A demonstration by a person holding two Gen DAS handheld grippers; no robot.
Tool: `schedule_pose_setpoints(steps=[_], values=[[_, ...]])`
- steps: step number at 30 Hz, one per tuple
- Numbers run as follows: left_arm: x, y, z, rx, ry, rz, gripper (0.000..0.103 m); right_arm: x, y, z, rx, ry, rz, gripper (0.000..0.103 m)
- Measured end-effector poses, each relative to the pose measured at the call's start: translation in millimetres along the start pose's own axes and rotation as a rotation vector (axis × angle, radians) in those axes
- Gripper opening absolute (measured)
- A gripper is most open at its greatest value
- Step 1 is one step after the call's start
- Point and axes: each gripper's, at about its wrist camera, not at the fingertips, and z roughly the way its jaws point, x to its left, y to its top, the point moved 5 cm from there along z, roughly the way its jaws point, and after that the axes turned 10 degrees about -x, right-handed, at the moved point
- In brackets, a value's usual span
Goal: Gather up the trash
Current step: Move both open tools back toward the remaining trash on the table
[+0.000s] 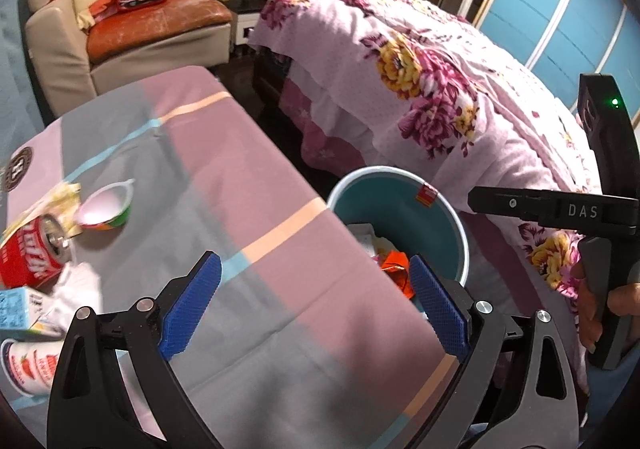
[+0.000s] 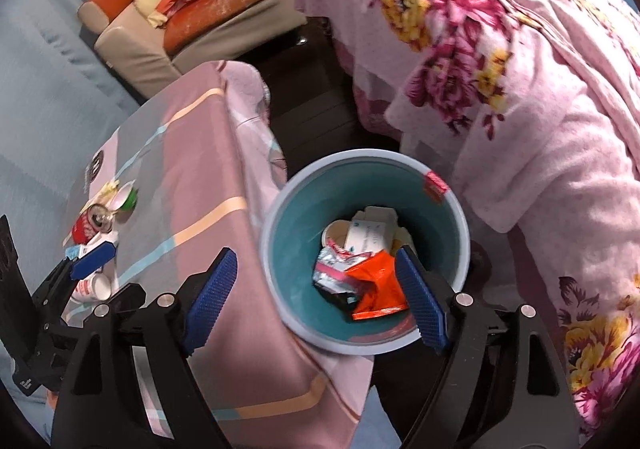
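Observation:
A teal waste bin (image 2: 288, 249) stands on the floor beside the table and holds an orange wrapper (image 2: 376, 285), a silver wrapper and white cartons. My right gripper (image 2: 316, 285) is open and empty above the bin. My left gripper (image 1: 316, 289) is open and empty over the table's cloth (image 1: 260, 177); the bin (image 1: 448, 225) is to its right. Trash lies at the table's left: a red can (image 1: 34, 253), a green-rimmed cup (image 1: 106, 207), a blue carton (image 1: 16, 313), a white tissue (image 1: 78, 289) and a strawberry cup (image 1: 28, 369).
A bed with a pink floral blanket (image 1: 420, 81) runs along the right, close to the bin. An armchair (image 1: 132, 29) with cushions stands at the back left. A dark floor gap (image 2: 320, 105) separates table and bed.

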Motion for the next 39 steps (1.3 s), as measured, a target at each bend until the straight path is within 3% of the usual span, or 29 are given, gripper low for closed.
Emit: schedule_pose_setpoints(steps=[11, 21, 30, 39], values=[[74, -16, -61, -0.060, 0.095, -0.078, 0.095, 87, -8, 0, 0.024, 0.053, -0.131, 0.077], [166, -58, -115, -0.092, 0.213, -0.213, 0.095, 186, -28, 13, 0.086, 0.106, -0.308, 0.077], [231, -105, -141, -0.086, 0.244, -0.396, 0.095, 276, -47, 48, 0.169, 0.161, -0.460, 0.077], [258, -128, -144, -0.072, 0.265, -0.469, 0.095, 323, -63, 97, 0.255, 0.172, -0.533, 0.077]])
